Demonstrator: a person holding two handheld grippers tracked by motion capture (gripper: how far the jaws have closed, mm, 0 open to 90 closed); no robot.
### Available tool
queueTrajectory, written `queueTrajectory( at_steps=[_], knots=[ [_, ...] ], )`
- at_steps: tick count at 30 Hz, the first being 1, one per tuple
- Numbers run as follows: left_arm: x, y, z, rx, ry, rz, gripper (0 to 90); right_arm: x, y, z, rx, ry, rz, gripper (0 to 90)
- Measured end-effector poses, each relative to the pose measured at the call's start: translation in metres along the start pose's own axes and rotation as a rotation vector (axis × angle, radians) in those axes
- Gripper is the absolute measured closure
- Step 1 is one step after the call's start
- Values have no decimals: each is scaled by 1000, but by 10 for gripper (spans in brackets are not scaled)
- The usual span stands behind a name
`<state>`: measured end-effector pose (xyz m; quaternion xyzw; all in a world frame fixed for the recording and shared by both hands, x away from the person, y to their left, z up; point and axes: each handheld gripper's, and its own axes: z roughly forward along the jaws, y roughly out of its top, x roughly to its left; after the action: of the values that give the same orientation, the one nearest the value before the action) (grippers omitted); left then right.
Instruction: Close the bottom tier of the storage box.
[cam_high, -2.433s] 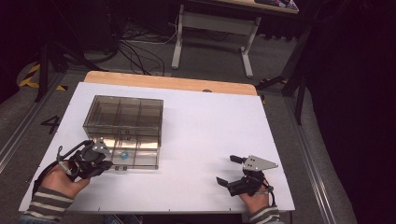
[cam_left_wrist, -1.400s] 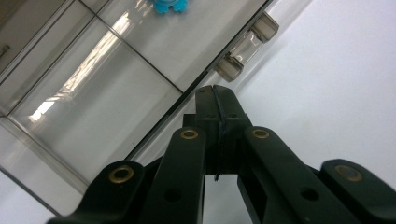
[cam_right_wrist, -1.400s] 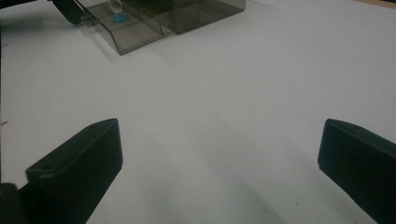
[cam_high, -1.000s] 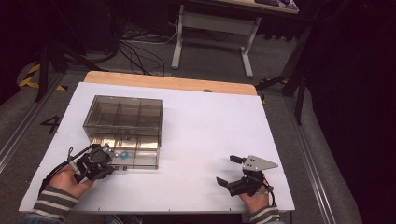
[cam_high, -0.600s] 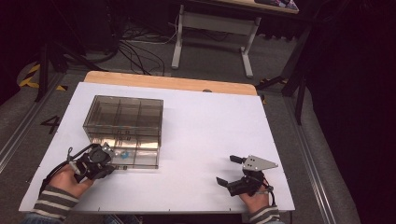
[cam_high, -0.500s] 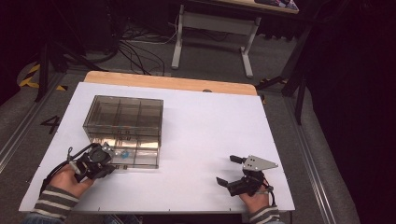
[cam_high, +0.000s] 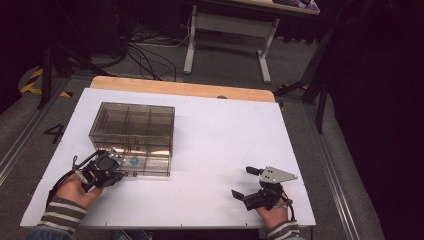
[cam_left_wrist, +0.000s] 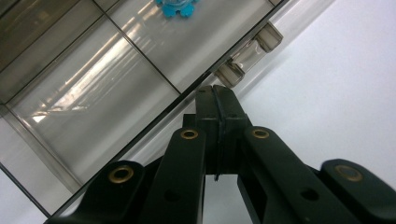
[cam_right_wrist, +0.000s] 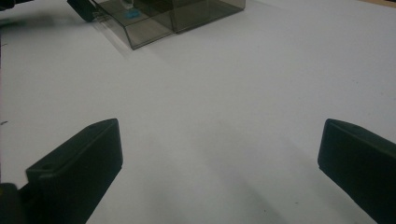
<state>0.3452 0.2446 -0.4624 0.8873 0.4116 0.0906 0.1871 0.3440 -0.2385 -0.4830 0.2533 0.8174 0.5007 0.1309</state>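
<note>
At box (cam_left_wrist: 116, 60) front edge, L tongs (cam_left_wrist: 215, 95) closed.

White desk (cam_high: 210, 150) top, wooden strip (cam_high: 180, 89) along far edge. Beyond desk: grey floor (cam_high: 230, 70), tangle of black cables (cam_high: 145, 55), white-legged table frame (cam_high: 225, 30). Yellow-black hazard tape (cam_high: 30, 82) at far left. Number "4" marking (cam_high: 54, 133) on floor beside desk's left edge.
</note>
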Motion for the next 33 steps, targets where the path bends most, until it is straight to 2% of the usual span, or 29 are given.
queueTrajectory(
  at_steps=[26, 33],
  knots=[
    [10, 8, 3, -60, 11, -43, 895, 0, 0, 0, -1, 3, 4, 6],
    [13, 11, 5, -82, 31, -58, 895, 0, 0, 1, 0, 2, 4, 6]
  ],
)
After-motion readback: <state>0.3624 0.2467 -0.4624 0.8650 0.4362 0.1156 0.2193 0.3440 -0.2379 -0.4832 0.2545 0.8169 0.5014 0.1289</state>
